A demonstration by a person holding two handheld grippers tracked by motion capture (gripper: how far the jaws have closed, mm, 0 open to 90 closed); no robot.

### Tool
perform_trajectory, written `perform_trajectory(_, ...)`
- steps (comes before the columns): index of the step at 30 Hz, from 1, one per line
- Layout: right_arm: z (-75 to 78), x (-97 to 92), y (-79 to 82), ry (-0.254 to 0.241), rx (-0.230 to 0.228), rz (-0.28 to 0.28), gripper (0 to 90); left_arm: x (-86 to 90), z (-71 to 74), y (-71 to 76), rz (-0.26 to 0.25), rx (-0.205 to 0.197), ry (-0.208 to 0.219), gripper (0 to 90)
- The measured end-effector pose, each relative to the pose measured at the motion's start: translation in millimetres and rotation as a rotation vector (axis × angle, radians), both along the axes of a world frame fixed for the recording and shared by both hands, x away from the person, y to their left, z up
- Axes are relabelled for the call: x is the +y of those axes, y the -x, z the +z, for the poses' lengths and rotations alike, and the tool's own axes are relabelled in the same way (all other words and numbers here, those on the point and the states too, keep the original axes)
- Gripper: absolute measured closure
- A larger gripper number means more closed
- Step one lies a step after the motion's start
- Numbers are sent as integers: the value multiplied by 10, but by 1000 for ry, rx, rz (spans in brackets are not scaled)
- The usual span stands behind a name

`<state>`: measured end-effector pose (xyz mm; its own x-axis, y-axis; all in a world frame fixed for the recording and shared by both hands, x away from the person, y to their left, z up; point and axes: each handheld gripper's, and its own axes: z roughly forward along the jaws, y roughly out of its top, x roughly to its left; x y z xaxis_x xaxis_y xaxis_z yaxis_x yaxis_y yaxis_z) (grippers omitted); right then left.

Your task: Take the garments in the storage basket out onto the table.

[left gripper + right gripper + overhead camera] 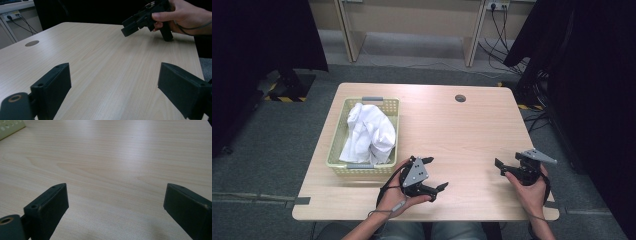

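So far nothing is held: the left gripper [434, 174] hovers just beside the near right corner of the basket [338, 164], its jaws spread wide over bare wood, and the right gripper [500, 167] sits well to the right of the basket, jaws equally wide and empty. The white cloth [368, 132] lies bunched inside the basket, heaped above the rim on the far side and sagging toward the near right corner.

My guess is the cloth is what gets lifted out, and several things could spoil that. The basket looks light, so a pull on cloth snagged in its perforated wall could drag or tip the whole basket instead of freeing the fabric. A pinch taken too shallow on a loose fold may slip, leaving the cloth draped over the rim. Going in too deep, a jaw could catch the basket's lattice or the grey handle [372, 99] rather than the fabric.

Right of the basket the bench [472, 135] is bare apart from a round cable hole [460, 98] near the far edge. Nothing blocks the left gripper's way to the basket except the basket's own near wall; the right gripper would have to cross in front of the left hand [399, 192], so the two could collide.
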<state>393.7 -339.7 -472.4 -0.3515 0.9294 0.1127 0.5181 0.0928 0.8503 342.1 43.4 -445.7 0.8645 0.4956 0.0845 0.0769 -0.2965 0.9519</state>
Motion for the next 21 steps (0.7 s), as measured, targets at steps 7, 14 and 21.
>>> perform_trajectory(7, 0, -1, -1, 0, 0, -1, 62, 44, 90, -6, 10, 2, 20, 107)
perform_trajectory(14, 0, -2, -1, 0, 0, -1, 62, 65, 187, -8, 4, 9, 45, 107)
perform_trajectory(21, 0, -3, 0, -1, -1, -2, 62, 140, 325, -42, 35, -13, 76, 112)
